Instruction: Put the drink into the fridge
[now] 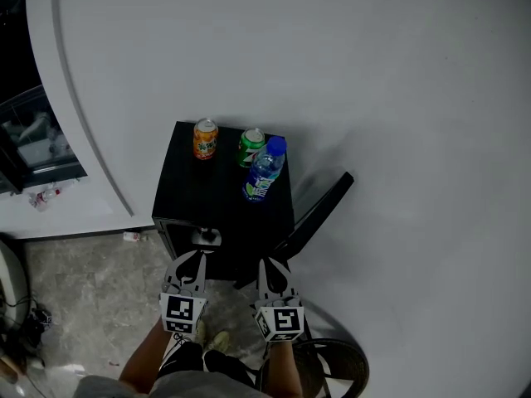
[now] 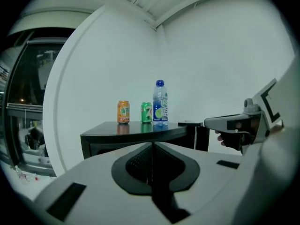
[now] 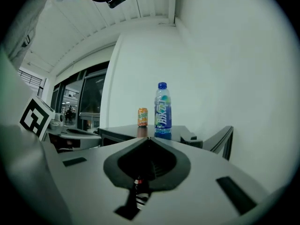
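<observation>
A small black fridge (image 1: 217, 207) stands against the white wall, its door (image 1: 319, 212) swung open to the right. On its top stand an orange can (image 1: 205, 139), a green can (image 1: 251, 148) and a blue-capped bottle (image 1: 265, 170). My left gripper (image 1: 192, 260) and right gripper (image 1: 272, 265) hover side by side in front of the fridge, well short of the drinks. Both are shut with nothing between the jaws. The left gripper view has the orange can (image 2: 123, 112), green can (image 2: 146, 112) and bottle (image 2: 160, 103) in a row ahead. In the right gripper view the bottle (image 3: 162, 110) hides the green can.
A curved white wall runs behind and to the right. Dark glass panels (image 1: 25, 131) and small litter (image 1: 46, 197) lie at the left on a speckled floor. A round dark stool (image 1: 336, 370) sits by the person's feet at the bottom right.
</observation>
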